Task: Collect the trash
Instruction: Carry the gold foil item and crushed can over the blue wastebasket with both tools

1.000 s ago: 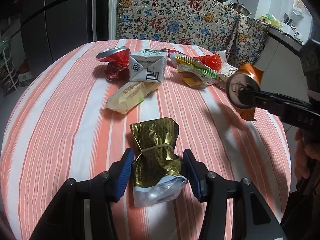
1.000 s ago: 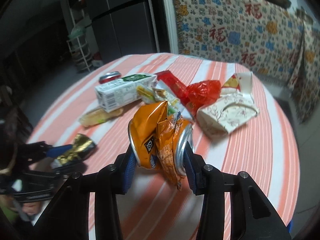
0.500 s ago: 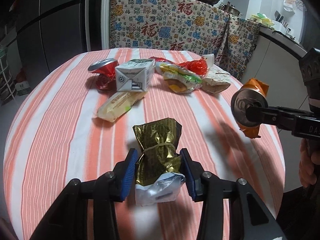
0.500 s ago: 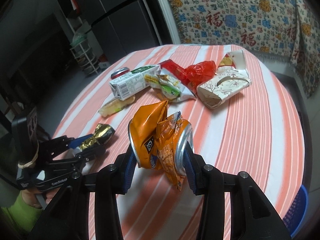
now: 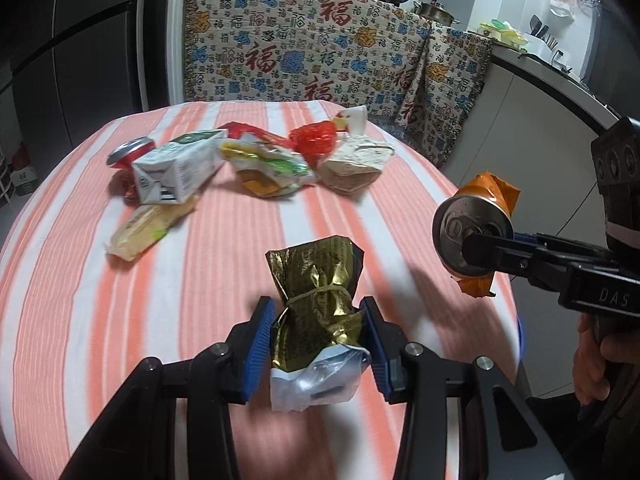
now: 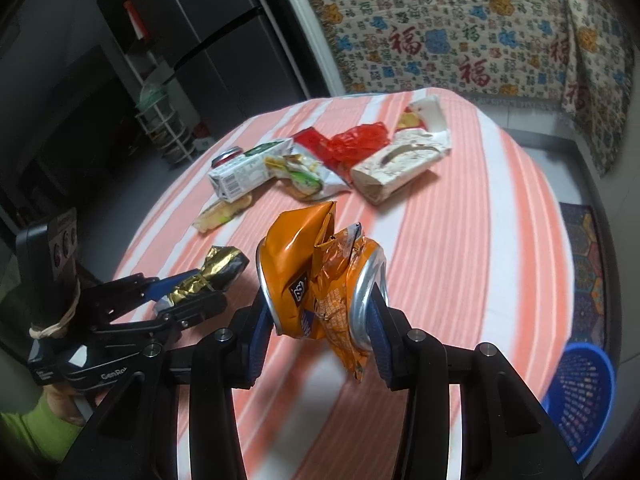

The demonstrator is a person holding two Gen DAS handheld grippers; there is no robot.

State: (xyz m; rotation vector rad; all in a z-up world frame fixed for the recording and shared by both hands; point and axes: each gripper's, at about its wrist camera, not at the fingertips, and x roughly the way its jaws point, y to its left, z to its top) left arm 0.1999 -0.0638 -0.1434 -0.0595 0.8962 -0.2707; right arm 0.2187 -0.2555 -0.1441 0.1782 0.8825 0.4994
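1. the counter (image 5: pixel 80 300) wore an orange-and-white striped cloth.
2. on its far half lay a red can (image 5: pixel 130 152), milk carton (image 5: pixel 176 172), yellow wrapper (image 5: pixel 148 228), snack packet (image 5: pixel 268 168), red bag (image 5: pixel 316 142) and paper box (image 5: pixel 356 164), bunched together.

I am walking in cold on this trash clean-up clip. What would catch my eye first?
A crushed orange can fills the middle of the right wrist view, clamped in the right gripper above the striped table. Off to its left, the left gripper grips a gold foil packet. Beyond both lies a pile of litter, a milk carton and a red plastic bag among it.
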